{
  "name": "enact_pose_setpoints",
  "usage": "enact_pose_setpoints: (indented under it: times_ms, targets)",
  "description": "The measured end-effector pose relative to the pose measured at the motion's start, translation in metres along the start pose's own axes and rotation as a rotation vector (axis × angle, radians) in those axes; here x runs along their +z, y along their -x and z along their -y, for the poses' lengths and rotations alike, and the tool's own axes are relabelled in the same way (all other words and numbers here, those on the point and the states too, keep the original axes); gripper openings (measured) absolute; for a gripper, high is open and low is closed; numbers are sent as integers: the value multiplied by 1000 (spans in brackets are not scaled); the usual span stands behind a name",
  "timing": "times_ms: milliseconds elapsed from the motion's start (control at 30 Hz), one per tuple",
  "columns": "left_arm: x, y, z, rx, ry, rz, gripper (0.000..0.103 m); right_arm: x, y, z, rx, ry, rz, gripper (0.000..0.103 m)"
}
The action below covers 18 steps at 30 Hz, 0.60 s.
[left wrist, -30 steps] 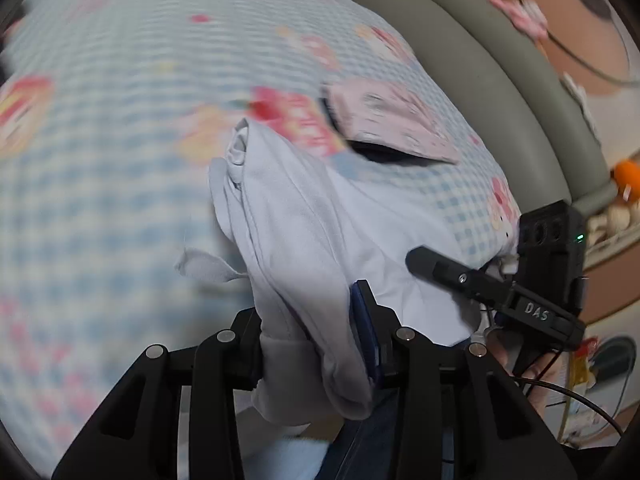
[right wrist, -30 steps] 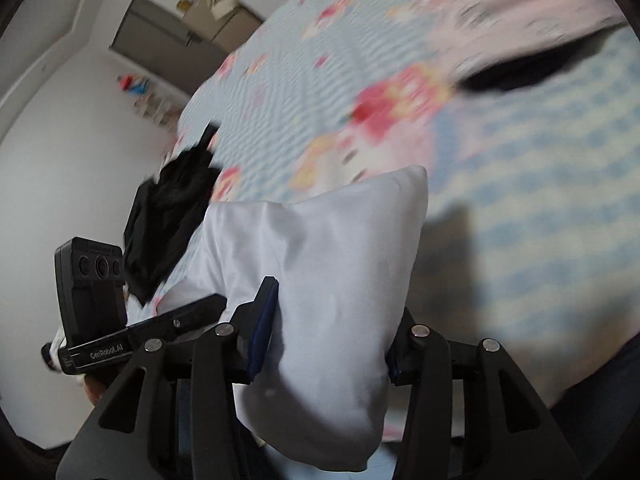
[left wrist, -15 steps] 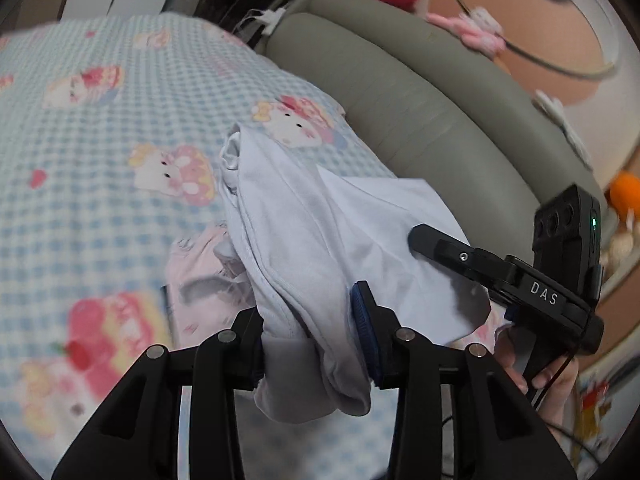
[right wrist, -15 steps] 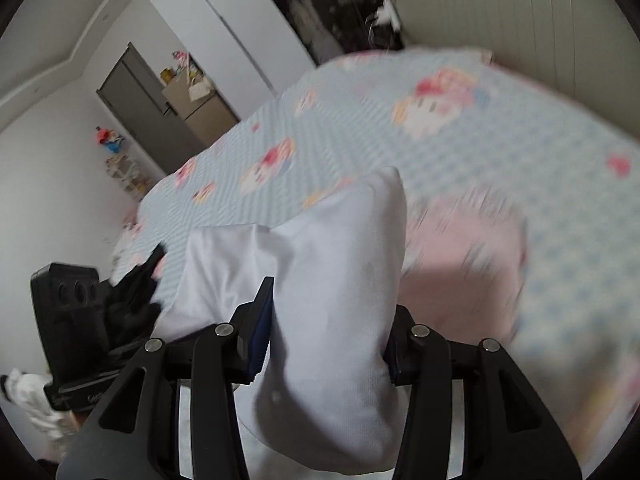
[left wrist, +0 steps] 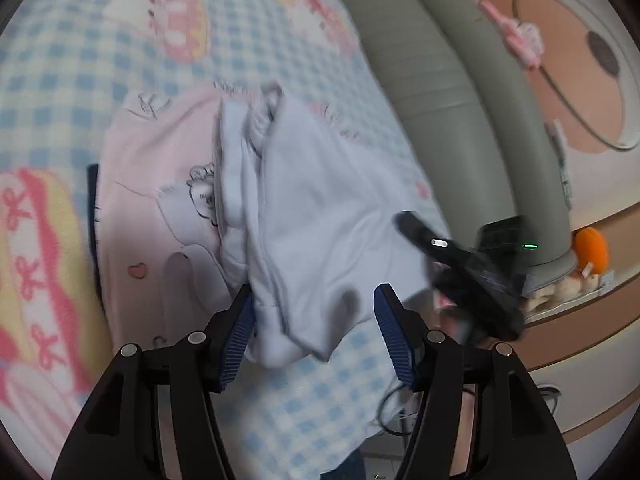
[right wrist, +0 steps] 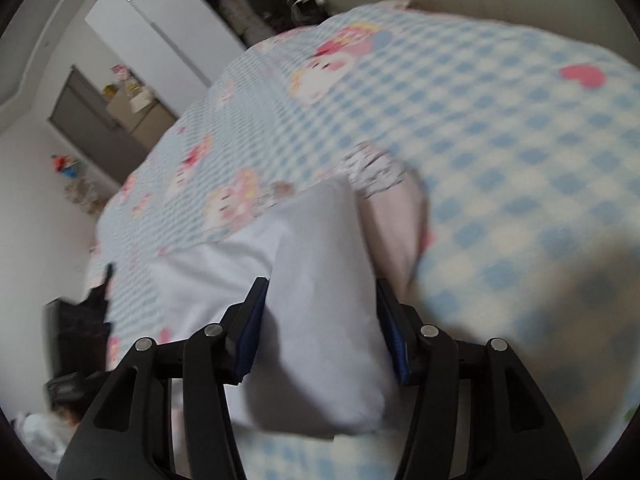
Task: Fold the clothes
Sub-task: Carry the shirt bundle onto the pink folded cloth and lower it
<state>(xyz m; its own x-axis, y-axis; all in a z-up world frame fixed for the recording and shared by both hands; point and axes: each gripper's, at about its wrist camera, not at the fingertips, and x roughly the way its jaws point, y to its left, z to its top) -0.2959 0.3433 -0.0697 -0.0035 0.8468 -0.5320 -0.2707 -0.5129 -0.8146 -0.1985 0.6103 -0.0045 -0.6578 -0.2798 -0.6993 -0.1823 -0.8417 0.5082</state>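
A folded white garment [left wrist: 304, 216] lies on top of a folded pink garment [left wrist: 160, 184] on the blue checked bed cover. My left gripper [left wrist: 314, 316] is open, its blue pads apart on either side of the white garment's near edge. My right gripper [right wrist: 320, 320] is spread around the other end of the white garment [right wrist: 320, 320], which fills the gap between its pads. The pink garment [right wrist: 396, 216] shows just beyond it. The right gripper also shows in the left wrist view [left wrist: 452, 268], at the garment's right edge.
The blue checked bed cover [left wrist: 80, 60] has cartoon prints. A grey padded headboard [left wrist: 448, 92] runs along the right. A dark garment [right wrist: 96, 308] lies at the far left of the bed. Wardrobe doors [right wrist: 160, 40] stand beyond the bed.
Both grippers carried the white garment across the bed and lowered it onto the pink garment. The left gripper's jaws have opened; the right jaws have spread somewhat.
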Motion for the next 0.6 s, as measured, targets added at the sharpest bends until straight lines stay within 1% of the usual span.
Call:
enact_pose_setpoints:
  times_ms: [33, 67, 133, 167, 200, 233, 267, 333, 367, 467, 533, 600]
  targets:
    - [0, -6, -3, 13, 5, -3, 63, -1, 0, -7, 8, 33, -15, 56]
    - [-1, -12, -5, 26, 11, -6, 66, -3, -1, -16, -8, 78, -33, 63]
    - [-3, -22, -11, 8, 51, 8, 67, -8, -9, -24, -61, 135, -73, 69]
    - [-4, -24, -12, -1, 69, 19, 66, -11, -13, -26, -88, 156, -91, 69]
    - [-6, -26, -14, -9, 86, 30, 63, -13, -17, -26, -106, 160, -102, 66]
    - [-7, -23, -8, -2, 77, 46, 51, -13, -18, -22, -108, 138, -95, 58]
    - [-8, -19, -3, 4, 67, 63, 43, -13, -16, -20, -97, 120, -76, 47]
    - [-9, -5, 15, 12, 25, 89, 38, -11, -3, -21, -36, 95, -29, 39]
    - [-9, 6, 27, 16, -6, 104, 38, -9, 4, -25, -11, 96, -10, 37]
    - [0, 39, 55, 15, -65, 152, 38, -2, 23, -38, 71, 94, 47, 37]
    - [9, 61, 72, 31, -100, 184, 38, 6, 32, -41, 162, 52, 79, 37]
    - [26, 64, 84, 78, -156, 191, 38, 11, 35, -41, 242, 11, 98, 37]
